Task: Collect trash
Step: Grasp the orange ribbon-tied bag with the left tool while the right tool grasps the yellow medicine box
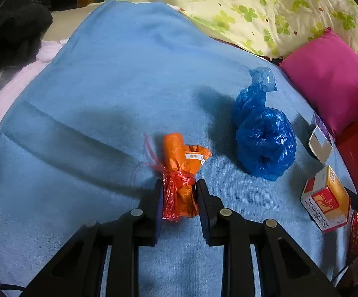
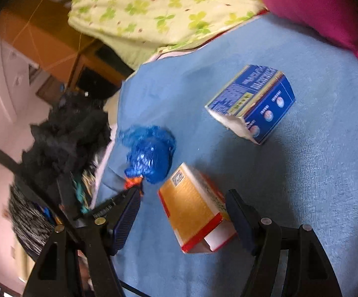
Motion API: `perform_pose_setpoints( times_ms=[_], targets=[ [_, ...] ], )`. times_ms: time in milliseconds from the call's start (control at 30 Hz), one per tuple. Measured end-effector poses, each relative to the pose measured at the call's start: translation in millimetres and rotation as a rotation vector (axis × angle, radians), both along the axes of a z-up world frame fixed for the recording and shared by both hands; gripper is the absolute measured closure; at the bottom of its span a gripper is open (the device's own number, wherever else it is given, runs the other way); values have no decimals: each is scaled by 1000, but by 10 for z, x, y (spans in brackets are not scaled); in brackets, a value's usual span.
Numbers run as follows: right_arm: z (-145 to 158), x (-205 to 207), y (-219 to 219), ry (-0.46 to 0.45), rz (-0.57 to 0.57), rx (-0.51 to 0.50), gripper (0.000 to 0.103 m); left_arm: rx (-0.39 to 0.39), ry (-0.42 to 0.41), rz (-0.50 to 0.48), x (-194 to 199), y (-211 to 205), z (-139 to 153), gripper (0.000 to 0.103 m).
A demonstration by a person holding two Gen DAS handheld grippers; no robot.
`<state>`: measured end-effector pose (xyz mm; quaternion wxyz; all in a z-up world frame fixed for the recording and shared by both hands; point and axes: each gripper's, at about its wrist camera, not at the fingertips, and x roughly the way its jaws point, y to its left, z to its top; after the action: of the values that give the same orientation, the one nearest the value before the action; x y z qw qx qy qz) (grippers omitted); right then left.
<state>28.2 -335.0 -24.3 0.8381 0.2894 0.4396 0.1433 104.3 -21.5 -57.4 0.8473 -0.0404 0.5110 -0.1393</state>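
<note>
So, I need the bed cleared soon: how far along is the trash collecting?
Nothing looks collected yet. The left gripper is shut on the orange wrapper bundle; the right gripper is open around the yellow box. The blue bag and blue carton remain.

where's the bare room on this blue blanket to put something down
Widest free patch: the blue blanket left of the orange wrapper bundle, up toward the clover quilt. Crowded on the right: blue plastic bag, orange carton, another carton near the pink pillow.
</note>
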Motion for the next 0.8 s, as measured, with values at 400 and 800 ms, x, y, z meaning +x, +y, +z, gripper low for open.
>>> perform_pose_setpoints(
  times_ms=[400, 800],
  targets=[
    [-4, -17, 352, -44, 24, -322, 29, 46, -38, 1, 48, -129, -35, 60],
    [25, -70, 449, -77, 16, -386, 51, 58, -54, 80, 47, -37, 11, 77]
  ],
)
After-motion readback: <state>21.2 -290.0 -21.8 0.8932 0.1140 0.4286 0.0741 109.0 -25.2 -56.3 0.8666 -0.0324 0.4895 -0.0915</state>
